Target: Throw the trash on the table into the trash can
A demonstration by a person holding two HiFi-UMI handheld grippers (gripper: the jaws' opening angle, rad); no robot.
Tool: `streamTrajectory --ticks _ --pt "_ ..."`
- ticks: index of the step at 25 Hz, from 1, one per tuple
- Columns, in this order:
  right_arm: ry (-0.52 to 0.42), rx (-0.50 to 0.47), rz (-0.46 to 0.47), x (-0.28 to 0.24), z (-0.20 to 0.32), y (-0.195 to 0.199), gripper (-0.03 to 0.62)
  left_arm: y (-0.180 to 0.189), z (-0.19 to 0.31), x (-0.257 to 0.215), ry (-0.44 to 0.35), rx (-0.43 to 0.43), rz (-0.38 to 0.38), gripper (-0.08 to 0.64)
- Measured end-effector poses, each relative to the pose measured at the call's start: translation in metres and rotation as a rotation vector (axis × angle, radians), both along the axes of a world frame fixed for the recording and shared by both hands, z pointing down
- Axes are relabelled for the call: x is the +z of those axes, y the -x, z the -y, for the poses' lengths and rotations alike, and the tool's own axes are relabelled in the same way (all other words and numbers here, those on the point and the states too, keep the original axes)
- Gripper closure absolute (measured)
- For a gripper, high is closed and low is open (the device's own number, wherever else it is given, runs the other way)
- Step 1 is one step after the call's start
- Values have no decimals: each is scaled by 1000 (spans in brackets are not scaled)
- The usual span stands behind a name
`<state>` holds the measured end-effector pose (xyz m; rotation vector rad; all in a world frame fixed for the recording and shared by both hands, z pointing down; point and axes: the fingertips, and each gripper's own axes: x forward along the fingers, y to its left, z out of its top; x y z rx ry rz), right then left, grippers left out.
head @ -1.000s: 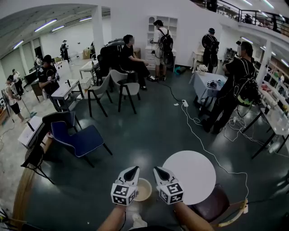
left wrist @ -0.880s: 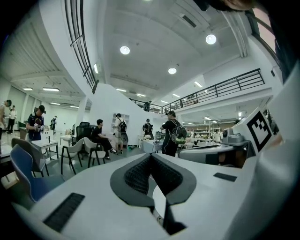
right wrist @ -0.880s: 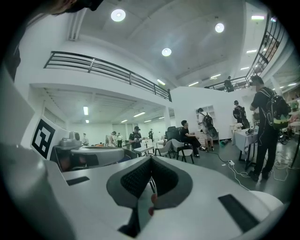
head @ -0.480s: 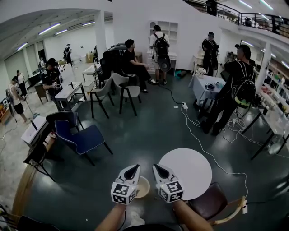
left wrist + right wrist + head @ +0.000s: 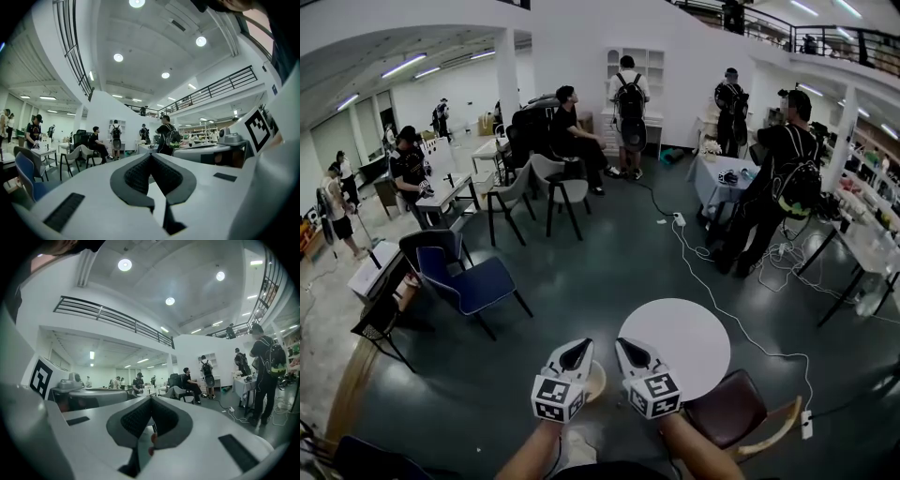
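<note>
- Head view: found the left gripper (image 5: 575, 350) and right gripper (image 5: 634, 349) side by side, low in frame, before a round white table (image 5: 675, 337). Saw no trash on its top. Spotted a pale trash can (image 5: 596, 380) on the floor just beside the table, partly behind the left gripper.
- Left gripper view: showed jaws pressed together, holding nothing.
- Right gripper view: likewise closed tip to tip, empty.
- Risked reaching in with closed jaws and sweeping any small scrap onto the floor.

White left hand-held gripper (image 5: 581, 347) and right hand-held gripper (image 5: 622, 345) carry black-and-white marker cubes (image 5: 558, 398).
</note>
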<state>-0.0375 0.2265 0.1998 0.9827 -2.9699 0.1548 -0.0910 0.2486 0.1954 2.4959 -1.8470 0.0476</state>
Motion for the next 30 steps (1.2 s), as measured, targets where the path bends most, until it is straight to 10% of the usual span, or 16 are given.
streamTrajectory --ticks 30 --pt "-31 -59 37 -5 -132 -74 575 -77 -141 -1 -17 -46 30 545"
